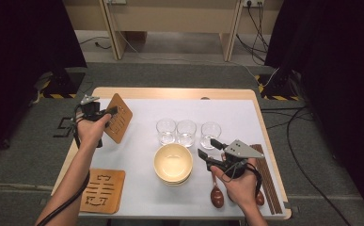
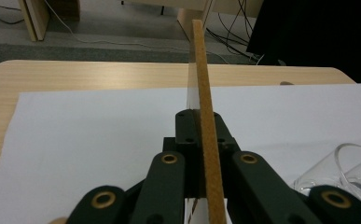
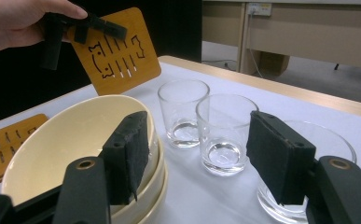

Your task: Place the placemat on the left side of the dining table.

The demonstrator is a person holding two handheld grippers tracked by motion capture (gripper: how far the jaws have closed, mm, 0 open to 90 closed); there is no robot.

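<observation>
Your left gripper (image 1: pixel 105 113) is clamped on a cut-out wooden coaster (image 1: pixel 118 117), holding it tilted up off the white mat (image 1: pixel 137 141) toward ten o'clock of the table (image 1: pixel 179 92); in the left gripper view the coaster (image 2: pixel 205 93) stands edge-on between the two black jaws, pinched tight; in the right gripper view the same coaster (image 3: pixel 117 51) hangs at eleven o'clock, its slots and cat shape facing you, with your left hand (image 3: pixel 15 23) above it; a second coaster stack (image 1: pixel 103 190) lies flat at seven o'clock of the table, well apart from the lifted one; your right gripper (image 1: pixel 208 149) has its jaws spread wide with nothing between the pads, sitting just at three o'clock of the cream bowls (image 1: pixel 173 163); in its own view the left pad stands beside the bowls' (image 3: pixel 66 140) rim and the right pad before a glass (image 3: pixel 327 154); three clear glasses (image 1: pixel 186 132) stand in a row at twelve o'clock of the bowls; two brown wooden spoons (image 1: pixel 216 195) and a bundle of chopsticks (image 1: pixel 266 179) lie by your right hand (image 1: pixel 238 186) at five o'clock.
</observation>
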